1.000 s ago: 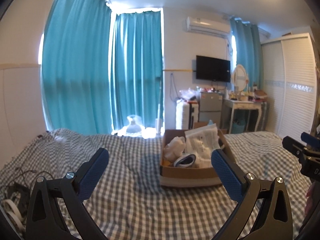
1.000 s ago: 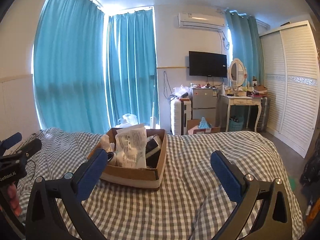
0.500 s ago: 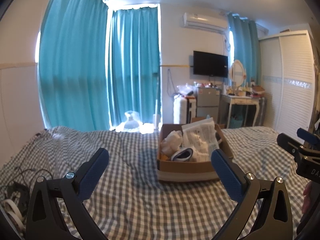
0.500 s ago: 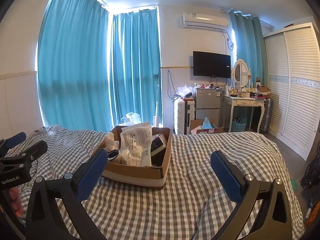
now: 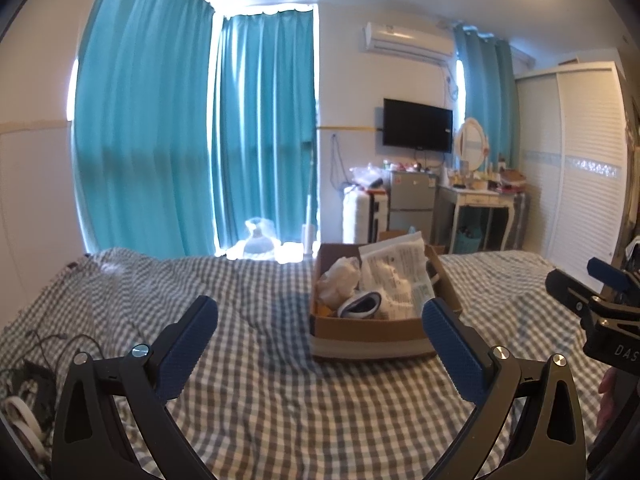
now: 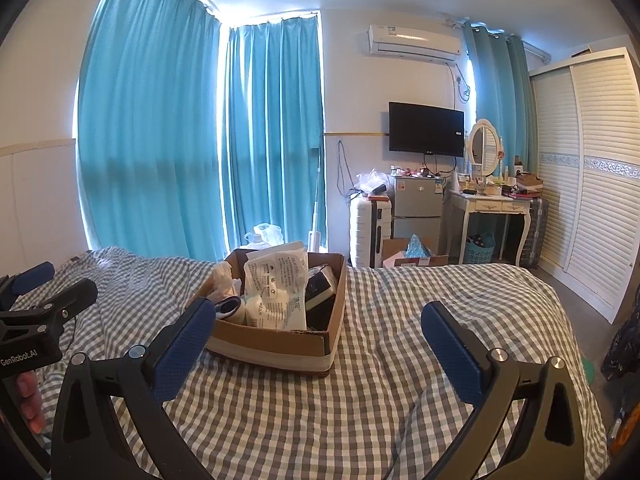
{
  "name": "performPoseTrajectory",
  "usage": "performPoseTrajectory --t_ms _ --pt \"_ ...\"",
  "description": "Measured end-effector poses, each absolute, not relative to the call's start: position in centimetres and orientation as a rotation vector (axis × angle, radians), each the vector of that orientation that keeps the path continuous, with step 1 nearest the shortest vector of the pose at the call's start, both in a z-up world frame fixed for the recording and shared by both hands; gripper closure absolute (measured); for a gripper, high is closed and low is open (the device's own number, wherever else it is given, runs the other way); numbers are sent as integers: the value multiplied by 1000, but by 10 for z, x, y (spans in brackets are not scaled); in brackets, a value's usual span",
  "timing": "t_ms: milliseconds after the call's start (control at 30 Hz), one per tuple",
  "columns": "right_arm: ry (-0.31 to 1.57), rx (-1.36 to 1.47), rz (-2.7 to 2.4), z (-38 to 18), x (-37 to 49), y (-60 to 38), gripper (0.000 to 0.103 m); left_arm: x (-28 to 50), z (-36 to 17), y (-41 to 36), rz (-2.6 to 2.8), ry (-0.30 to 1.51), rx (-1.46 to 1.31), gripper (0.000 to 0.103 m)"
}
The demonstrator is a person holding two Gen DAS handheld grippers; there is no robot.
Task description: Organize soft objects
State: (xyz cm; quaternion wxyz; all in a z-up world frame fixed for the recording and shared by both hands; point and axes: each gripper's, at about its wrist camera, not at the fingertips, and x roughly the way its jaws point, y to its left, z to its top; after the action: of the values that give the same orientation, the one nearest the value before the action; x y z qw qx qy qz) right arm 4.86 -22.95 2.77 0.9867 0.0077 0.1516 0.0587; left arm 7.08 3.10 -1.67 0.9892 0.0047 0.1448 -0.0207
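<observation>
Left gripper [image 5: 320, 330] and right gripper [image 6: 316, 330] both level, jaws spread wide, empty, side by side.

Grey-checked bedspread [image 6: 400, 320], teal curtains [image 6: 160, 140]

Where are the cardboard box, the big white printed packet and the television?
cardboard box [image 6: 276, 346]: right wrist view, front wall.
white printed packet [image 6: 276, 288]: right wrist view, printed face.
television [image 6: 426, 129]: right wrist view, screen centre.

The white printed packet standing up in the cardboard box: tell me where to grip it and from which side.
Grip the white printed packet by its top edge, coming from above. It stands nearly upright, above the cardboard box rim; lower down, neighbours crowd it. The right gripper is open.
</observation>
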Motion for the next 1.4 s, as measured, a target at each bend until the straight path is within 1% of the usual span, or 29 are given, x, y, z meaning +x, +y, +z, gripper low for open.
performPoseTrajectory --t_ms 1400 --pt "305 29 134 28 47 -227 0 61 -13 21 -50 285 35 0"
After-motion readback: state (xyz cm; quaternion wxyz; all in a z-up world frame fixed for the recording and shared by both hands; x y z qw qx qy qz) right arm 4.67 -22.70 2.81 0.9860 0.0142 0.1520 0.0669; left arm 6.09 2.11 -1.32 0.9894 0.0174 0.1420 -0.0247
